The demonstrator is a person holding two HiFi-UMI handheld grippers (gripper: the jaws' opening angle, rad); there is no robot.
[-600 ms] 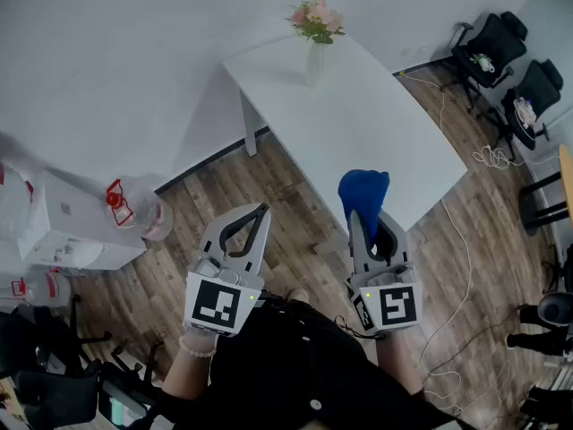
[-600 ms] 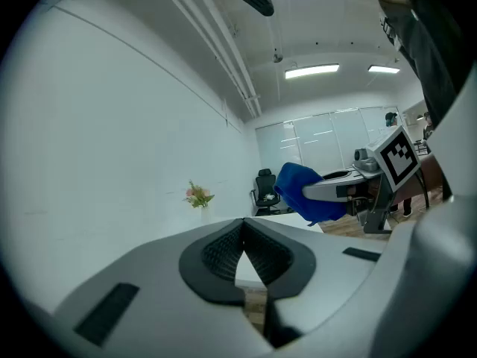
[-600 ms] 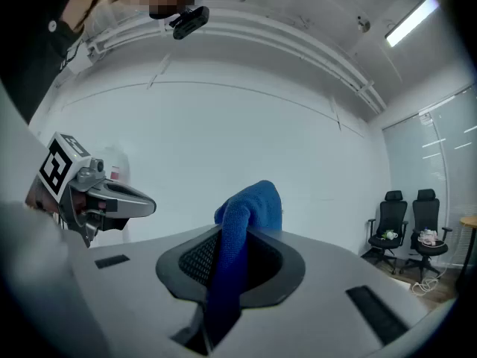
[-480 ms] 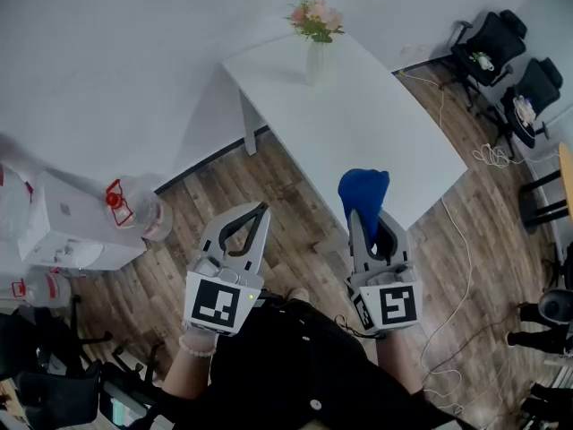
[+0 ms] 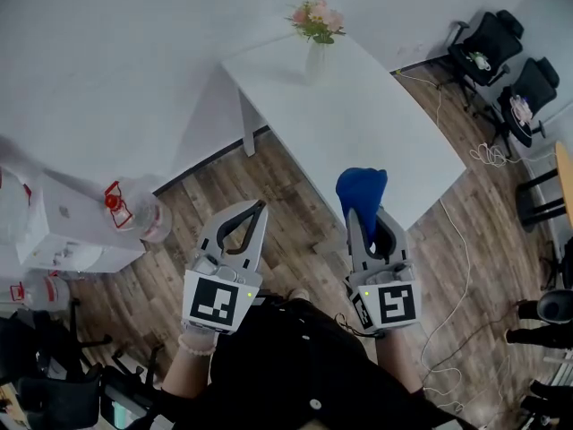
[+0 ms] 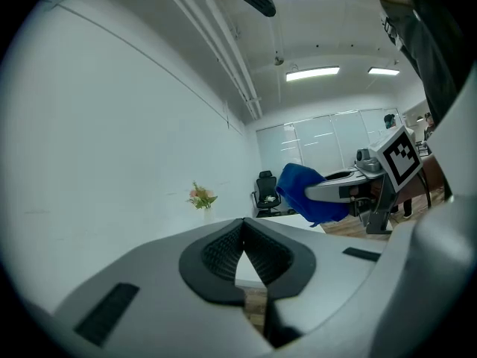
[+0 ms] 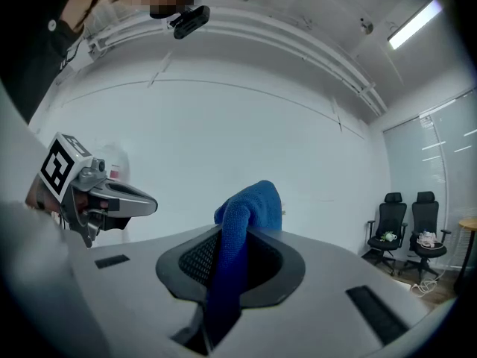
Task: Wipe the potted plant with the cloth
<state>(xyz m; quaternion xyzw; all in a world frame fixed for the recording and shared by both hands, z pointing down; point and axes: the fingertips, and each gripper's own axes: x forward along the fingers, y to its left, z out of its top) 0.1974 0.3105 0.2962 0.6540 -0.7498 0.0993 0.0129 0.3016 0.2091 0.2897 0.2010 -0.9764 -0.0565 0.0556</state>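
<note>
The potted plant [image 5: 315,25], pink flowers in a pale vase, stands at the far end of the white table [image 5: 376,141]; it also shows small in the left gripper view [image 6: 201,197]. My right gripper [image 5: 365,206] is shut on a blue cloth [image 5: 362,192], which bunches up past the fingertips over the table's near edge. The right gripper view shows the cloth [image 7: 242,222] pinched between the pads. My left gripper [image 5: 258,210] is shut with nothing in it, held over the wooden floor to the left of the table. Both grippers are well short of the plant.
Black office chairs [image 5: 506,70] stand at the right by loose white cables [image 5: 461,240]. A water dispenser [image 5: 63,227] and a water bottle with a red cap [image 5: 134,209] are at the left. A white wall runs behind the table.
</note>
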